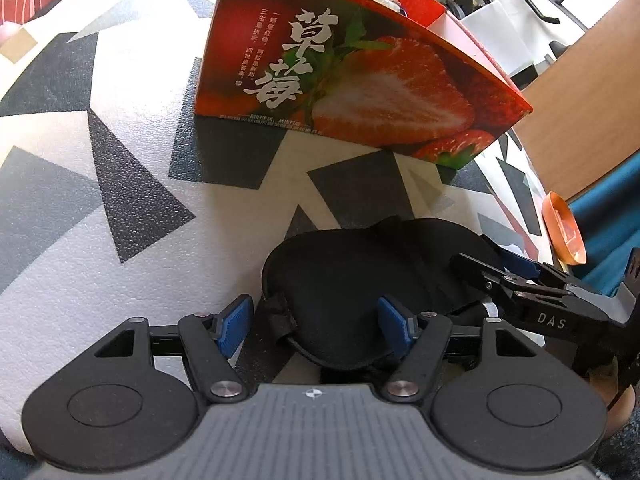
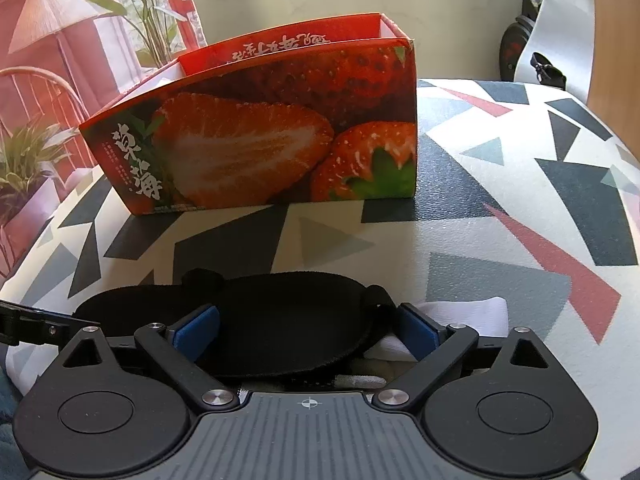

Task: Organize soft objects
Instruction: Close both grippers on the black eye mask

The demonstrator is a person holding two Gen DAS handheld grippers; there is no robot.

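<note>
Both the left gripper (image 1: 316,326) and the right gripper (image 2: 306,330) sit spread wide around the black sleep mask (image 1: 360,272), so the next move is likely to pinch it and lift it into the strawberry box (image 2: 272,136) at the far side.

Both grippers, left gripper (image 1: 316,322) and right gripper (image 2: 306,330): black linkage arms, blue finger pads, silver pivot screws, ribbed grey base with crosshair mark at 6 o'clock.

My left camera sits low behind my left gripper (image 1: 316,322) and looks along the table (image 1: 120,280), very near the black eye mask (image 1: 352,276), with the strawberry box (image 1: 360,88) farther ahead. My right camera looks from behind my right gripper (image 2: 308,330) the same way. Both views share the mask, box and table.
</note>
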